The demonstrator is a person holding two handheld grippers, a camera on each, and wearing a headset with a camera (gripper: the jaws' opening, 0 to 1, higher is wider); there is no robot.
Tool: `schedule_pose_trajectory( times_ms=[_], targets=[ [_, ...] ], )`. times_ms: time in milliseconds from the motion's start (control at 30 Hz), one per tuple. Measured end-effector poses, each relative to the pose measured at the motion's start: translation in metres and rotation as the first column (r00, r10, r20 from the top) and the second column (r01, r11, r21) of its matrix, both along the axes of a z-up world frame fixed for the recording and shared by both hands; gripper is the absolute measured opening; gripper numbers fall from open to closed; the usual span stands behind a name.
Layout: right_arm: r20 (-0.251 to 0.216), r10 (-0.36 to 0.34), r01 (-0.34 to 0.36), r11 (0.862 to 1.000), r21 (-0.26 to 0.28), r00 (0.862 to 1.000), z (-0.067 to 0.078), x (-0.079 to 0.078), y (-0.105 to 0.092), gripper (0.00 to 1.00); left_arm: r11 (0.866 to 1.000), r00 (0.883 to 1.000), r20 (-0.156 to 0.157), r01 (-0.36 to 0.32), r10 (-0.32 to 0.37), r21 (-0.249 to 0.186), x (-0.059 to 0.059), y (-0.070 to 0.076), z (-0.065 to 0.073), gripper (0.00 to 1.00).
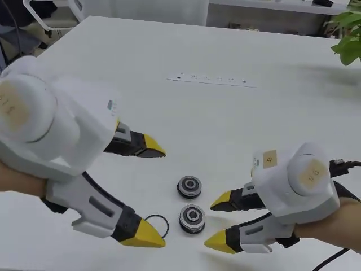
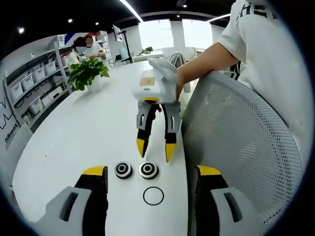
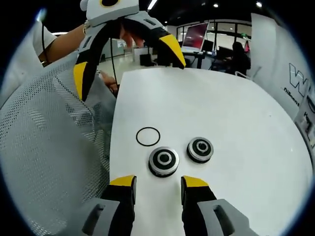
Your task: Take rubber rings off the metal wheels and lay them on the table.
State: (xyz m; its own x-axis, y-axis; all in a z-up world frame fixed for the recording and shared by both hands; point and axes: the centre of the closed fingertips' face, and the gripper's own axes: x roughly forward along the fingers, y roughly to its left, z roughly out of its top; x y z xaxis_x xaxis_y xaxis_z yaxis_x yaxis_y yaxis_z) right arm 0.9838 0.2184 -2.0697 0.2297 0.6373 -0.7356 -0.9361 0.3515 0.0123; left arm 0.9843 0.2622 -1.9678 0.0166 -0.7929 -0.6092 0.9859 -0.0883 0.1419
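Observation:
Two small metal wheels lie side by side on the white table, a far wheel and a near wheel, both with dark outer bands. A loose black rubber ring lies flat just left of the near wheel, partly hidden by a yellow fingertip. My left gripper is wide open, and the wheels and ring lie between its jaws. Facing it from the right, my right gripper is open and holds nothing. The near wheel sits just ahead of its tips.
A white power strip lies further back on the table. A green plant stands at the far right corner. A grey mesh chair sits close along the table's near edge.

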Motion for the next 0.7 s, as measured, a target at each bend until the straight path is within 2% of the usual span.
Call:
schedule_pose_trajectory(
  times_ms=[67,200,333,433,500,667,700],
  targets=[
    [-0.005,0.001,-0.001,1.000,0.000,1.000,-0.001,-0.001,0.000,0.34,1.000,1.000,0.001,0.002,-0.002,-0.027,0.001,-0.006,0.004,0.68],
    [-0.009,0.007,-0.007,1.000,0.001,1.000,-0.003,-0.002,0.002,0.33,0.993,1.000,0.004,-0.011,0.012,-0.114,0.007,-0.021,0.016,0.67],
    [-0.025,-0.008,0.008,1.000,0.017,1.000,-0.004,-0.001,0.003,0.33,0.987,1.000,-0.001,-0.018,0.018,-0.160,0.010,-0.030,0.020,0.67],
    [-0.037,-0.028,0.029,0.999,0.039,0.999,-0.003,0.001,0.003,0.33,0.978,0.999,-0.022,-0.031,0.027,-0.206,0.013,-0.038,0.022,0.66],
    [-0.045,-0.043,0.046,0.997,0.059,0.998,-0.001,0.002,0.003,0.33,0.971,0.998,-0.044,-0.050,0.041,-0.233,0.016,-0.042,0.021,0.66],
    [-0.060,-0.076,0.081,0.993,0.089,0.995,0.001,0.006,0.002,0.32,0.962,0.996,-0.046,-0.089,0.080,-0.258,0.030,-0.045,0.011,0.56],
    [-0.060,-0.078,0.083,0.992,0.090,0.995,0.001,0.006,0.002,0.31,0.957,0.993,-0.066,-0.116,0.102,-0.266,0.034,-0.045,0.008,0.55]
  ],
)
